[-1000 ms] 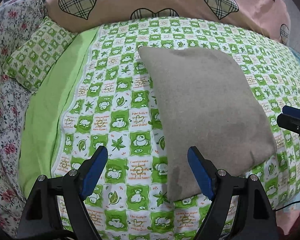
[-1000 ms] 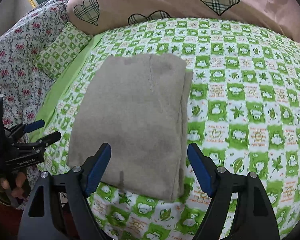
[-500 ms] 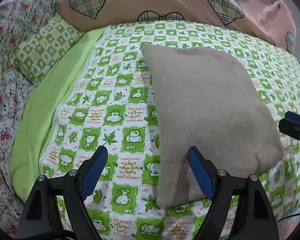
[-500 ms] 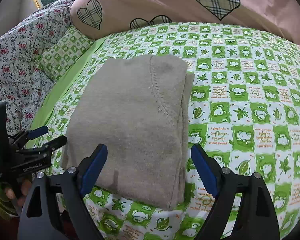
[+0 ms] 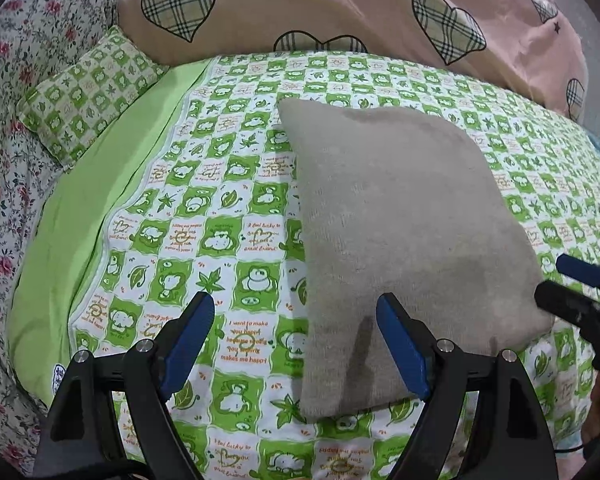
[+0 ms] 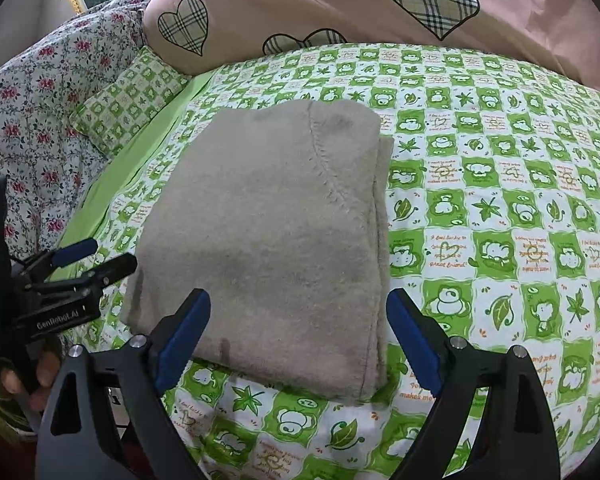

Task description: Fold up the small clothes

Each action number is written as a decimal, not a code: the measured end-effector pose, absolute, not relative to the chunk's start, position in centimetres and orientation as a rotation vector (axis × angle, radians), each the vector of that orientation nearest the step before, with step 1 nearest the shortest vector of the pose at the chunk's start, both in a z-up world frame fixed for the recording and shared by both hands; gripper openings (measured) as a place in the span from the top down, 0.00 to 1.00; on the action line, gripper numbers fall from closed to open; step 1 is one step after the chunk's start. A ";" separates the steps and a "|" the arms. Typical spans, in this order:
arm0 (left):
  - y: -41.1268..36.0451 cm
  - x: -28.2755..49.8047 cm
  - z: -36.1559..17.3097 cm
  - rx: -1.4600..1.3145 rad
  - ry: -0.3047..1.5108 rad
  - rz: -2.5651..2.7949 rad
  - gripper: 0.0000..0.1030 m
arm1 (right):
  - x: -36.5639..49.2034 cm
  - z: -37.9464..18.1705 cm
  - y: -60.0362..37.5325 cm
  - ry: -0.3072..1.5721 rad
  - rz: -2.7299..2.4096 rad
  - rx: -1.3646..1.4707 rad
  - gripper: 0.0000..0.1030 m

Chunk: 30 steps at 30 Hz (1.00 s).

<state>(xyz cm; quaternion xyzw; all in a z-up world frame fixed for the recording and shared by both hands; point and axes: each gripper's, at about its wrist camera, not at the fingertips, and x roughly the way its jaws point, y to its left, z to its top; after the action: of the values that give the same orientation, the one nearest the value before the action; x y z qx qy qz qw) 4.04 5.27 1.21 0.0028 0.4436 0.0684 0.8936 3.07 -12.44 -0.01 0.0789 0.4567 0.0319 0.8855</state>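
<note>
A grey-beige knit garment [image 5: 400, 220] lies folded into a flat rectangle on the green checked bed sheet [image 5: 220, 240]. My left gripper [image 5: 296, 312] hovers open over the garment's near left corner, its right finger above the cloth and its left finger above the sheet. The right gripper [image 6: 298, 300] hangs over the garment [image 6: 272, 232] at its near edge. Its jaws are opening; the cloth's edge lies under the gap and neither pad presses on it. Each gripper also shows in the other's view: the right gripper [image 5: 572, 292] and the left gripper [image 6: 80, 264].
A pink duvet with plaid hearts [image 5: 340, 12] is piled along the back. A small green checked pillow [image 5: 84, 92] and floral bedding [image 5: 4, 160] lie at the left. A hand [image 6: 40, 368] holds the left gripper's handle by the bed's near edge.
The right gripper's jaws have spread a little wider and it has sunk slightly toward the garment. The left gripper has barely shifted and stays open.
</note>
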 end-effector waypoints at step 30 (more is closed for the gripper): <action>5.7 6.4 1.9 -0.046 0.882 0.066 0.18 | 6.8 0.3 -13.8 0.929 0.053 0.204 0.12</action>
<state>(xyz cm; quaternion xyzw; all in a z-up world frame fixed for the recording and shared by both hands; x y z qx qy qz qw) 6.41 5.71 1.91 -0.0225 0.4266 0.0321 0.9036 6.83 -13.78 0.33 0.0980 0.4473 0.0255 0.8886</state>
